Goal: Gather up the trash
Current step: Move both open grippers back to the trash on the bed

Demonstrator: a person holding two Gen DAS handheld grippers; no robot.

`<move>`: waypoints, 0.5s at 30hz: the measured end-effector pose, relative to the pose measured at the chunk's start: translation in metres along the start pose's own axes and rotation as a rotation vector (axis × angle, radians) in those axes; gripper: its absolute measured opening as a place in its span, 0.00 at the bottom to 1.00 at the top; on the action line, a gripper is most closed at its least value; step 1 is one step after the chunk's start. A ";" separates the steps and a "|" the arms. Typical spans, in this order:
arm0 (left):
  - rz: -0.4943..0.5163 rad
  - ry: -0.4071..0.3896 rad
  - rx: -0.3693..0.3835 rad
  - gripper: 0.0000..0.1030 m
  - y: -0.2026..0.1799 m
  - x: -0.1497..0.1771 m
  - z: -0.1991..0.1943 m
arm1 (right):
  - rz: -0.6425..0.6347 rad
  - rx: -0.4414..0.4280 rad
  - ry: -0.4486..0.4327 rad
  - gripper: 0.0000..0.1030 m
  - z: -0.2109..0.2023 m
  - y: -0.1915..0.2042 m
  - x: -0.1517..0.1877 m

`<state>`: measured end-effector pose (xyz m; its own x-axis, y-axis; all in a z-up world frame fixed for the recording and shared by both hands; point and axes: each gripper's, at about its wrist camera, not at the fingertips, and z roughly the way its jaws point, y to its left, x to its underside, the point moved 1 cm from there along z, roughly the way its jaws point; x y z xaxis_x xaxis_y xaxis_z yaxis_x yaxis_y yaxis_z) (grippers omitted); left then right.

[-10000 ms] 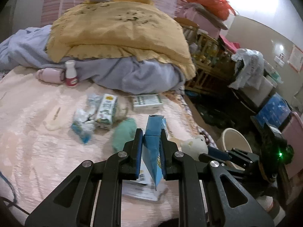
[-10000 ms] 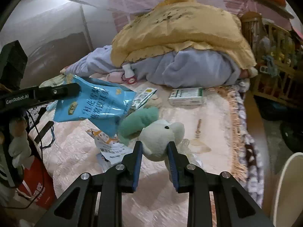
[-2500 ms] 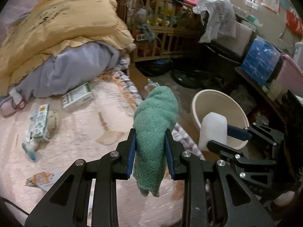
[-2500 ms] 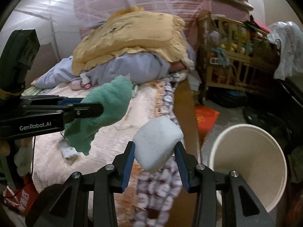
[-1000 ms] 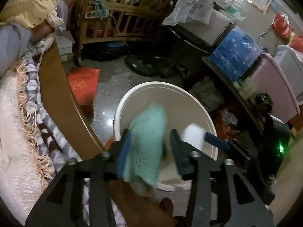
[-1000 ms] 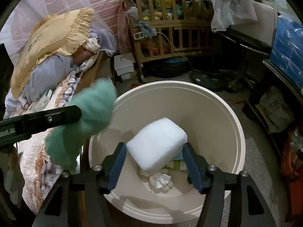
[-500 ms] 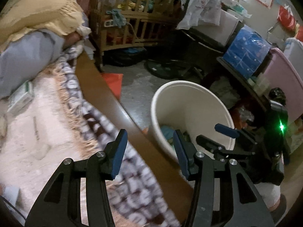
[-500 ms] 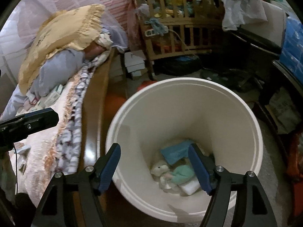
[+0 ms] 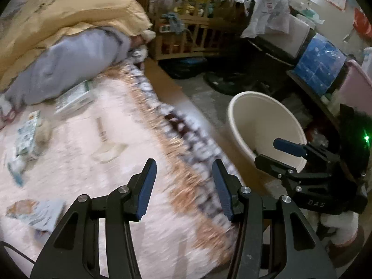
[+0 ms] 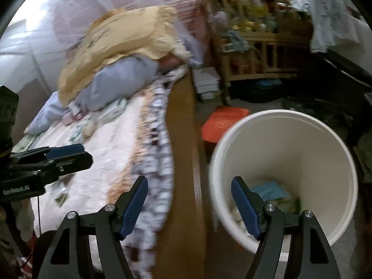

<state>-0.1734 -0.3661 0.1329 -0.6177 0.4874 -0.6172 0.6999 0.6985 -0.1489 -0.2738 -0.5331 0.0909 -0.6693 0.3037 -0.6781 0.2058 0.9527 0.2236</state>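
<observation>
Both grippers empty: left gripper point(image 9: 183, 186) jaws spread, right gripper point(image 10: 189, 203) spread wider. Bin point(image 10: 288, 116) lower right w/ trash inside. Wrappers point(image 9: 25, 137) left on bed point(image 9: 116, 162), upper-left; blur hides detail, prob. cartons. Risk: a hasty grab snags bedding instead.

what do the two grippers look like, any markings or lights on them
Both are black two-finger frames with cut-outs and silver screw heads, carrying dark blue pads on the fingers. The left gripper shows white "GenRobot.AI" lettering on its side in the right wrist view. The right gripper has faint "DAS" lettering and a green light on its body. A thin black cable trails beside the left one.
</observation>
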 end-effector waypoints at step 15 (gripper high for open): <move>-0.192 0.026 -0.142 0.47 0.128 0.068 -0.059 | -0.247 -0.288 0.156 0.70 0.057 0.143 0.015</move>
<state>-0.1469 -0.2125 0.1172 -0.7449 0.3505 -0.5676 0.5126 0.8453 -0.1507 -0.2137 -0.3913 0.0731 -0.7786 0.0399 -0.6262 -0.1679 0.9483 0.2692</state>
